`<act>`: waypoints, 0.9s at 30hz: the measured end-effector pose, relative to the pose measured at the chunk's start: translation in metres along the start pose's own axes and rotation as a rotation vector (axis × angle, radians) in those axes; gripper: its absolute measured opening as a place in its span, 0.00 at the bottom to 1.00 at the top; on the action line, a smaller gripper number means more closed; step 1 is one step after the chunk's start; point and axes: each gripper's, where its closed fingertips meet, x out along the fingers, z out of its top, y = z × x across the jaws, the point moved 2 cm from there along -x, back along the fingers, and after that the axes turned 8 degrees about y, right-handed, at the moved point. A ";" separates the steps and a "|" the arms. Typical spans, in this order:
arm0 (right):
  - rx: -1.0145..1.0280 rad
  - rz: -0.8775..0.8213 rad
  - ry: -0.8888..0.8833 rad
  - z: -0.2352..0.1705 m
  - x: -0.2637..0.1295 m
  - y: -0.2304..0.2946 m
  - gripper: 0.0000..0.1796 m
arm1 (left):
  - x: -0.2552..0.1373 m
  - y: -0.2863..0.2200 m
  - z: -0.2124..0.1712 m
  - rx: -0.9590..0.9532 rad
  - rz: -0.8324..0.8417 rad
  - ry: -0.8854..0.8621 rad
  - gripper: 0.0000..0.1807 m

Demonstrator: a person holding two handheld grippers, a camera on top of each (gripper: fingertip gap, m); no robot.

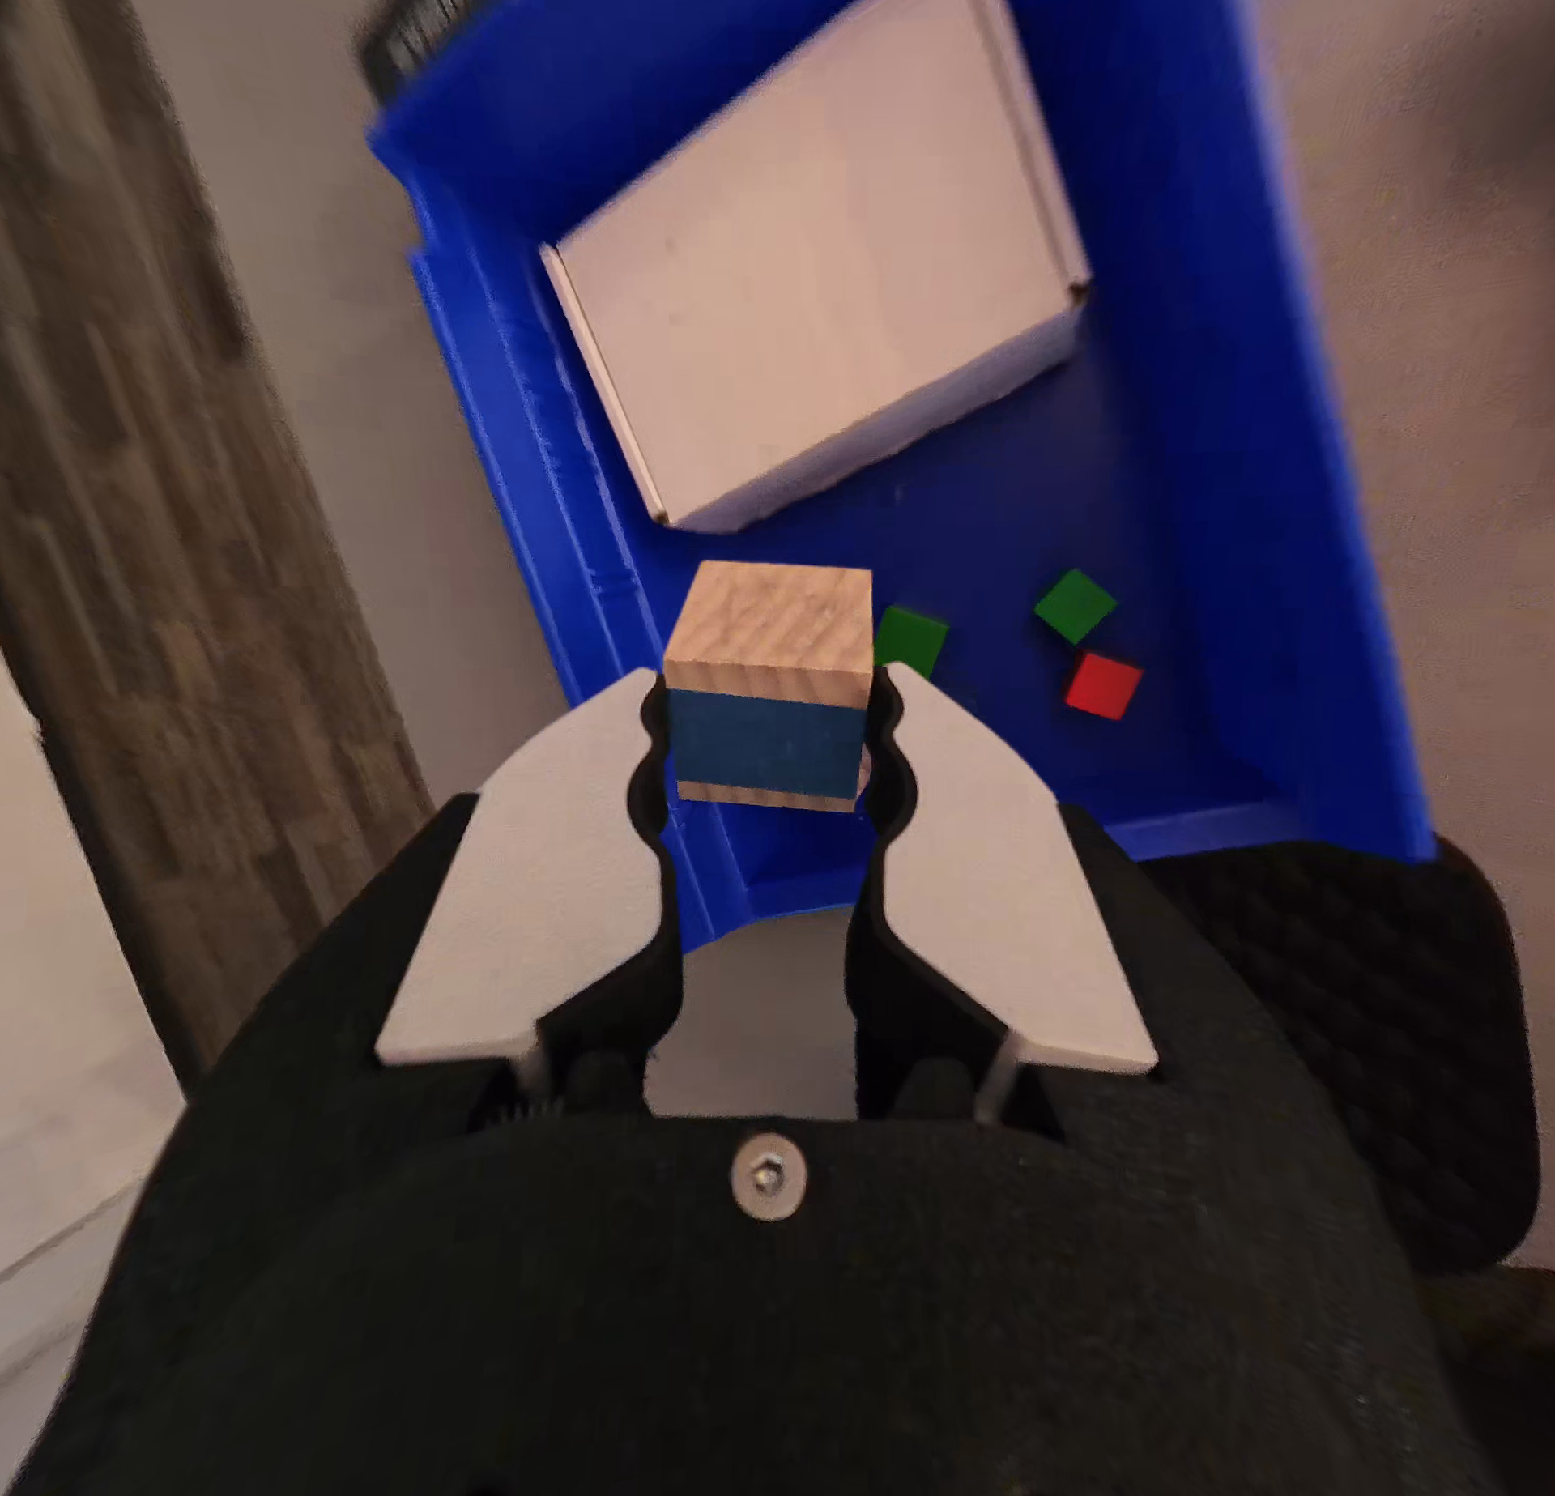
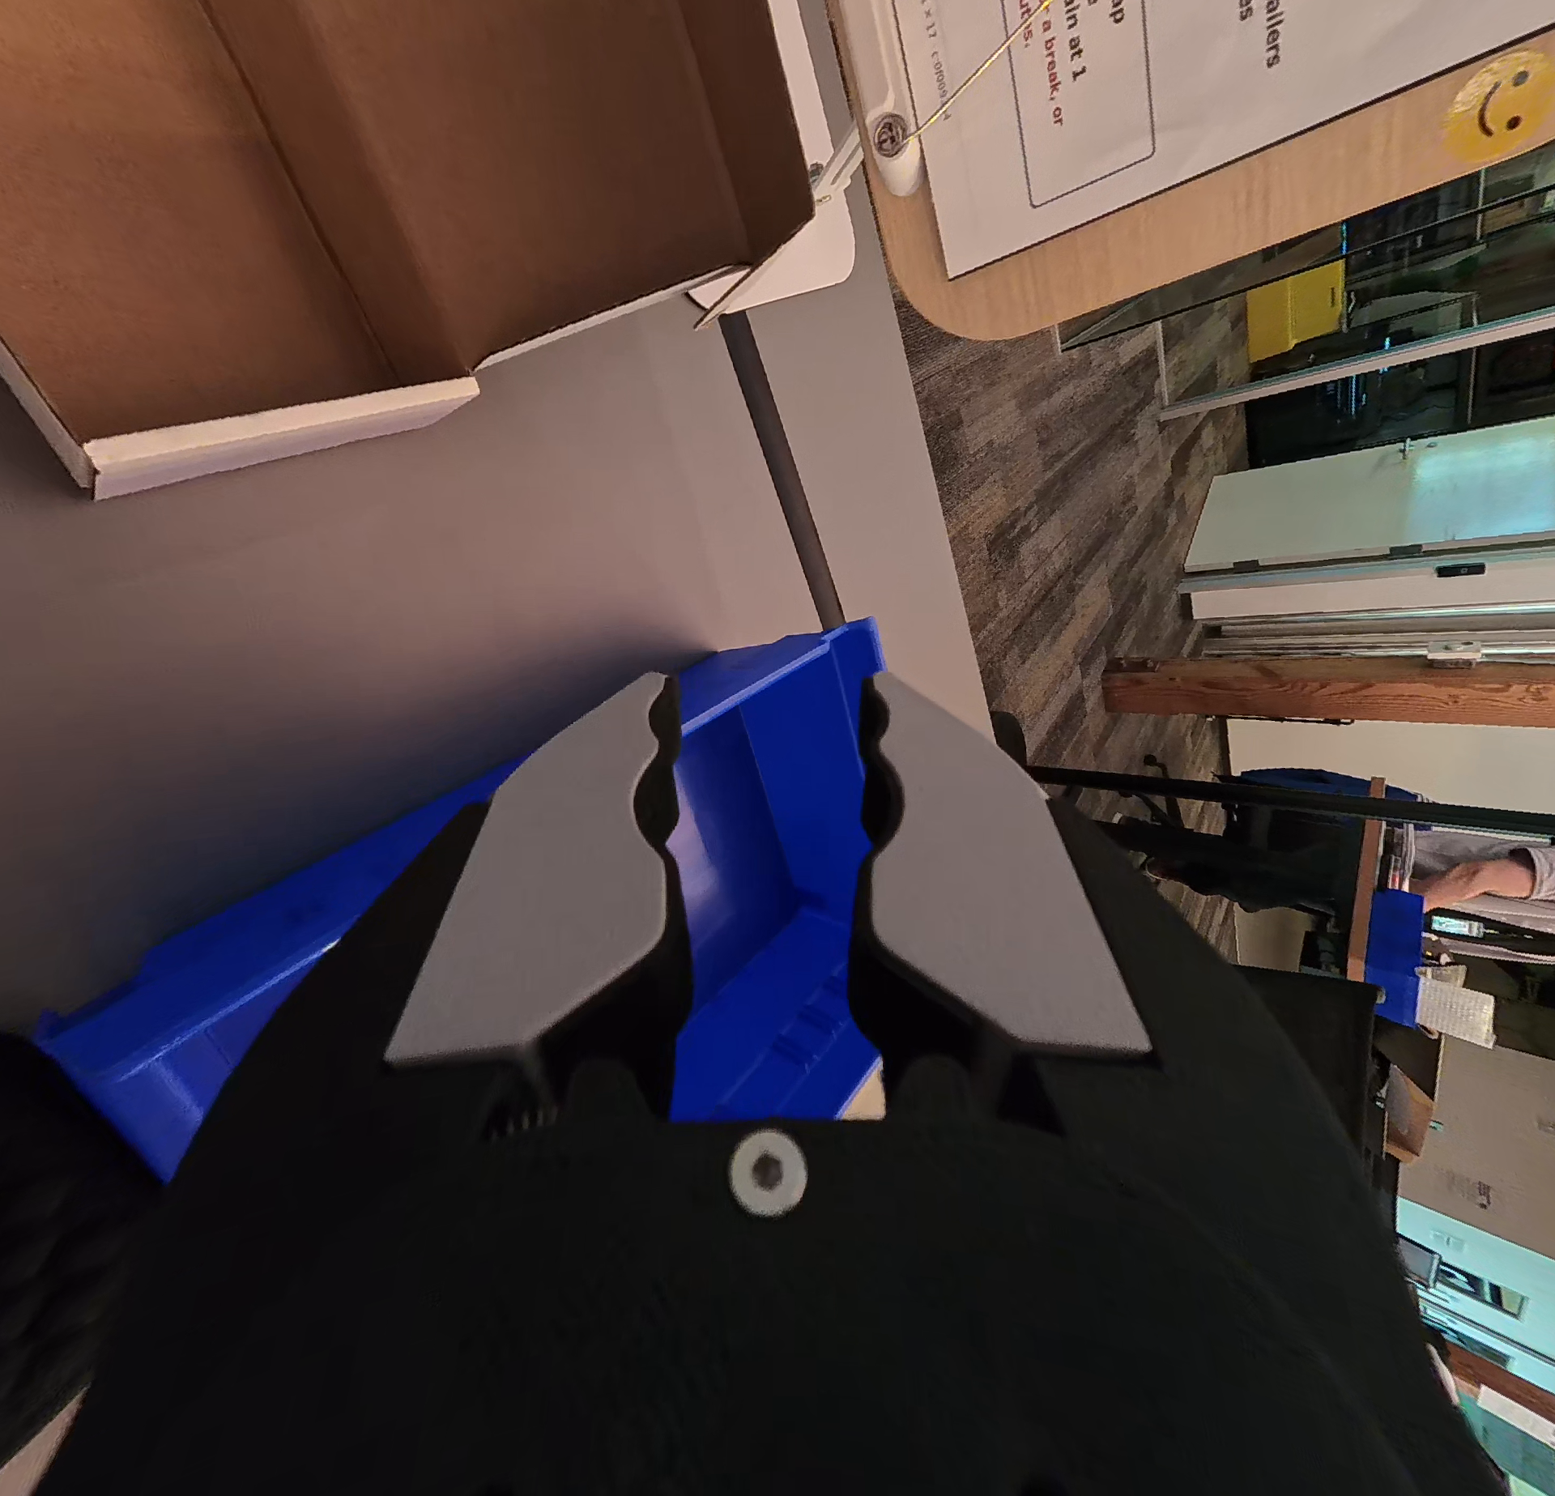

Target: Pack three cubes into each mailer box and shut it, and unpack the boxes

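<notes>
- Left wrist view, far left: a strip of wood-pattern floor (image 1: 126, 446) runs beside the grey table (image 1: 353, 294)
- The left gripper (image 1: 767, 740) holds a cube (image 1: 770, 681) between its 2 fingers (image 1: 564, 850), raised over the near left wall of the blue bin (image 1: 1195, 362); the cube shows bare wood on top and a blue face toward the camera
- Deeper in the bin lies a shut white mailer (image 1: 825, 277), tilted in the view, its lid flat
- Right of the held cube, on the bin floor: a green cube (image 1: 913, 639) partly hidden behind the right finger, a 2nd green cube (image 1: 1075, 604) farther right, and a red cube (image 1: 1104, 686) just beside it, nearer the camera
- Right wrist view, upper left: an open mailer (image 2: 278, 193) sits on the table (image 2: 337, 580), brown inside, white outside; no cubes show in the visible part
- The right gripper (image 2: 766, 749) holds nothing, its fingers (image 2: 555, 883) set a moderate way apart, over a corner of the bin (image 2: 749, 824)
- Upper right: a wooden table (image 2: 993, 294) with a printed sheet (image 2: 1178, 67) and a yellow smiley sticker (image 2: 1502, 109)
- Far right: a person's forearm (image 2: 1489, 875) at another desk
</notes>
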 end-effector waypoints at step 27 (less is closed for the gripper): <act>-0.033 0.035 0.073 -0.009 0.013 0.008 0.23 | -0.040 -0.247 0.119 0.794 -0.232 -0.246 0.25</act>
